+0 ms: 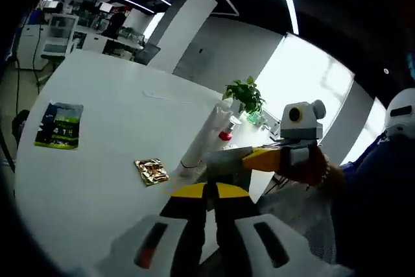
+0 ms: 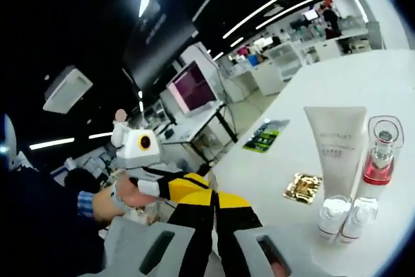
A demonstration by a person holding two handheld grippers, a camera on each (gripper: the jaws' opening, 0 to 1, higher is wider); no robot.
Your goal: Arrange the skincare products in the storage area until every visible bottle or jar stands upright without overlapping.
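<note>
My left gripper (image 1: 209,192), lower centre: jaws closed, empty. My right gripper (image 2: 213,200): likewise. Right of frame on table (image 2: 363,82): white tube (image 2: 337,147), red-necked bottle (image 2: 377,157), two small bottles (image 2: 348,216), gold packet (image 2: 302,187).

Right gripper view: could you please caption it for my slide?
Shut right gripper faces a white tube, a red-banded bottle and two small bottles.

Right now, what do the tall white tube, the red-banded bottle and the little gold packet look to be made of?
White tube: matte, soft-looking plastic, evenly dull. Red-banded bottle: clear glass or hard plastic, see-through with bright glints; which one is unclear. Gold packet: crinkled metallic foil, creased and shiny.
</note>
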